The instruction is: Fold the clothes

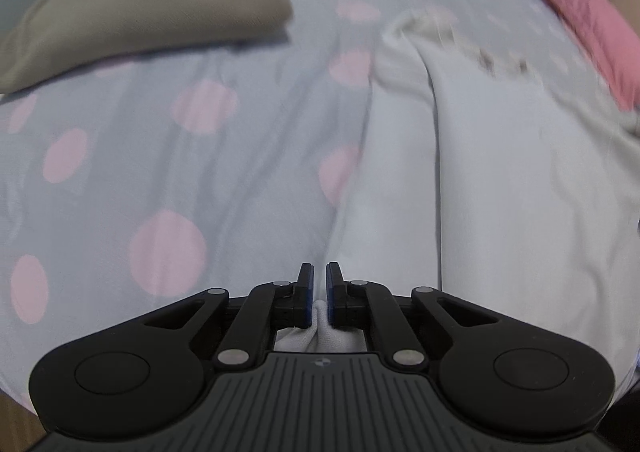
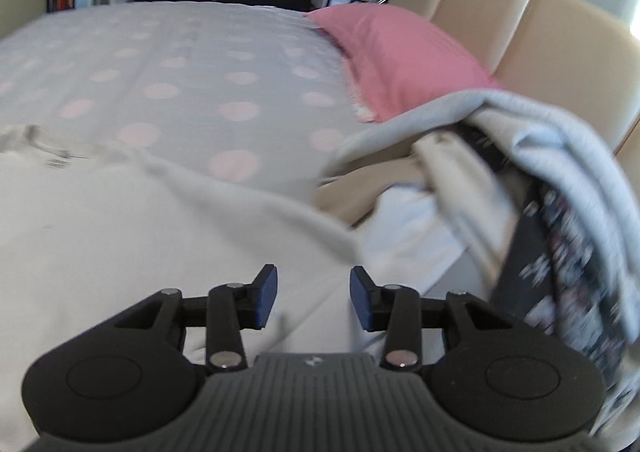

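Note:
A white garment [image 1: 500, 179] lies spread on the polka-dot bedspread [image 1: 168, 155], with a long crease down its middle. My left gripper [image 1: 319, 294] is shut on a bunched fold of this white garment, which shows between the blue pads. In the right wrist view the same white garment [image 2: 120, 219] stretches out below my right gripper [image 2: 313, 298]. That gripper's jaws stand apart over the cloth and nothing sits between the blue pads.
A folded tan garment [image 1: 152, 15] rests at the far left of the bed. A pink pillow [image 2: 404, 55] leans by the beige headboard [image 2: 520, 23]. A heap of mixed clothes [image 2: 540, 187], grey, cream and dark patterned, lies at the right.

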The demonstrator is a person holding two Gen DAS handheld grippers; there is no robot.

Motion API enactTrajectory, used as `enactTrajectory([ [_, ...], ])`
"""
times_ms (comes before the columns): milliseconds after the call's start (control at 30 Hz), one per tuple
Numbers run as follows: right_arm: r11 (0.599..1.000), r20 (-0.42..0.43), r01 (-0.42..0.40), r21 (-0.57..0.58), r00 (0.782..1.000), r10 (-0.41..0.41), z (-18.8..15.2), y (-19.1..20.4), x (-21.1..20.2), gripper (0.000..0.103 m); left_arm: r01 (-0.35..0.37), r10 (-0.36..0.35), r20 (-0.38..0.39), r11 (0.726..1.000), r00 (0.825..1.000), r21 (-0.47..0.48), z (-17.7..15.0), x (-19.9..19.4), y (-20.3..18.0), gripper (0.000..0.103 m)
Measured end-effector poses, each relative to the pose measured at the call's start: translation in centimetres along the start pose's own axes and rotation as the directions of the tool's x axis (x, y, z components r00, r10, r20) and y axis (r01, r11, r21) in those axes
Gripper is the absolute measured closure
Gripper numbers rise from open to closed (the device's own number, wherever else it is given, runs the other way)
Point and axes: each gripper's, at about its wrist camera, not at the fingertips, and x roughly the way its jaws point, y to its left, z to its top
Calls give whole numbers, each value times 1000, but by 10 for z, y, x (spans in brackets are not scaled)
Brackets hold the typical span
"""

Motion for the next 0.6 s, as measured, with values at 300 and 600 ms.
enactTrajectory([
  [300, 999, -9, -45, -11, 999, 45, -11, 19, -3, 59, -129, 140, 213, 990, 967, -65, 80, -70, 44, 99],
  [600, 999, -36, -37, -4, 999, 37, -13, 14, 11, 59, -377, 418, 254, 905, 872, -196, 160, -59, 105, 99],
])
